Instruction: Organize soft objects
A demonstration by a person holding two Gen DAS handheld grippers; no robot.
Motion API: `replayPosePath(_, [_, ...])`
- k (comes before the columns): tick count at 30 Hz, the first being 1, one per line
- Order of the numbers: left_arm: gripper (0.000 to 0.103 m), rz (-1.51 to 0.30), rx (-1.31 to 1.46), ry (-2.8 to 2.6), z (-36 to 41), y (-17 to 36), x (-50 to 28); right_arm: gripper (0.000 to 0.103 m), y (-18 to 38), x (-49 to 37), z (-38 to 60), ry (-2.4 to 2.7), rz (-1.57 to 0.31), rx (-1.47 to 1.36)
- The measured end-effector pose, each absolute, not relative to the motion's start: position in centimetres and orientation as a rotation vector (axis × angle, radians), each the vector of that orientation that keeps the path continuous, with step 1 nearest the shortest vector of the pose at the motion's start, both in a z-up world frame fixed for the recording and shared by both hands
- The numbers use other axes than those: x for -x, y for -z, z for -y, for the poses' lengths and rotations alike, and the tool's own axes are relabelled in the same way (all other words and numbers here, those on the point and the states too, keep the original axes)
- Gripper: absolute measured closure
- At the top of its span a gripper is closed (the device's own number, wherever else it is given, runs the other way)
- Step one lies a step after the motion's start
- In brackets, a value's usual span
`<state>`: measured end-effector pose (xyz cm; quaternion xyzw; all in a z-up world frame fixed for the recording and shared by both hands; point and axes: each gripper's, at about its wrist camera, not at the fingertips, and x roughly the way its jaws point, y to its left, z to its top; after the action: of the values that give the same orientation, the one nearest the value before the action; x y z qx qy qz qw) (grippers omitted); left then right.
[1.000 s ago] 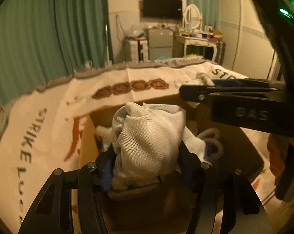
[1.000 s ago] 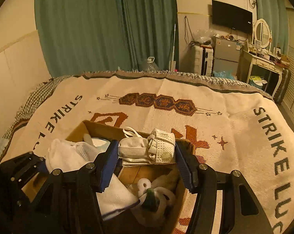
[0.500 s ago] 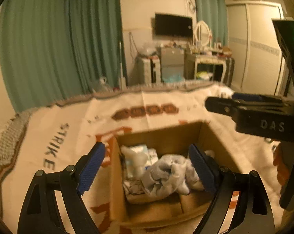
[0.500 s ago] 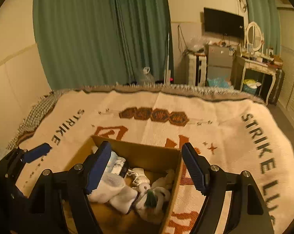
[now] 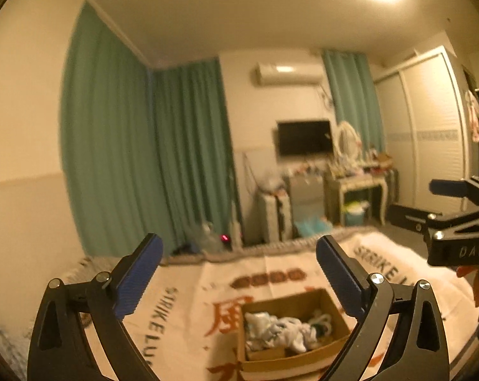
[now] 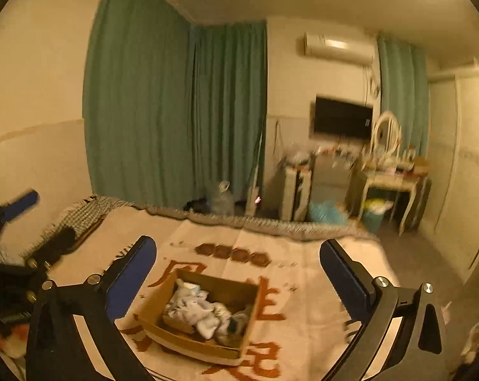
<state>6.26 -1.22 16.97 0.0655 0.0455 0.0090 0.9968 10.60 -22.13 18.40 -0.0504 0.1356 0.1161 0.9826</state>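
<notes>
Both tools now stand high and empty: left gripper (image 5: pixel 239 263) and right gripper (image 6: pixel 238 266) spread wide, having released their cloths 1 second ago. We find soft items (image 6: pixel 204 312) heaped in cardboard box (image 6: pixel 239 289), lower centre; depositing appears complete.

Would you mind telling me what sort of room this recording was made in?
Most likely a bedroom in a home: a blanket lettered "STRIKE" covers what looks like a bed, a vanity desk with an oval mirror stands beyond it, and a wardrobe lines the wall.
</notes>
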Motion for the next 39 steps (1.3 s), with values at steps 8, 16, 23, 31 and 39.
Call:
replayPosePath(8, [0.004, -0.070, -0.069, -0.008, 0.6, -15.2, -3.8, 0.000, -16.9, -6.7, 21.4, -0.247, -0.223, 0.083])
replayPosePath(16, [0.004, -0.173, -0.045, -0.050, -0.2, -8.0, -6.5, 0.000, -10.0, -6.8, 21.5, -0.198, -0.242, 0.031])
replayPosePath(23, [0.004, -0.276, -0.049, -0.073, -0.7, -4.6, -8.6, 0.000, -4.8, -9.2, 21.6, -0.219, -0.350, 0.024])
replayPosePath(31, [0.004, -0.302, -0.039, -0.060, -1.1, -3.8, -8.1, 0.000, -4.0, -9.7, 21.8, -0.224, -0.374, 0.000])
replayPosePath(39, [0.004, -0.319, -0.012, -0.043, -1.6, -3.7, -8.4, 0.000, -4.1, -9.5, 21.8, -0.228, -0.375, -0.005])
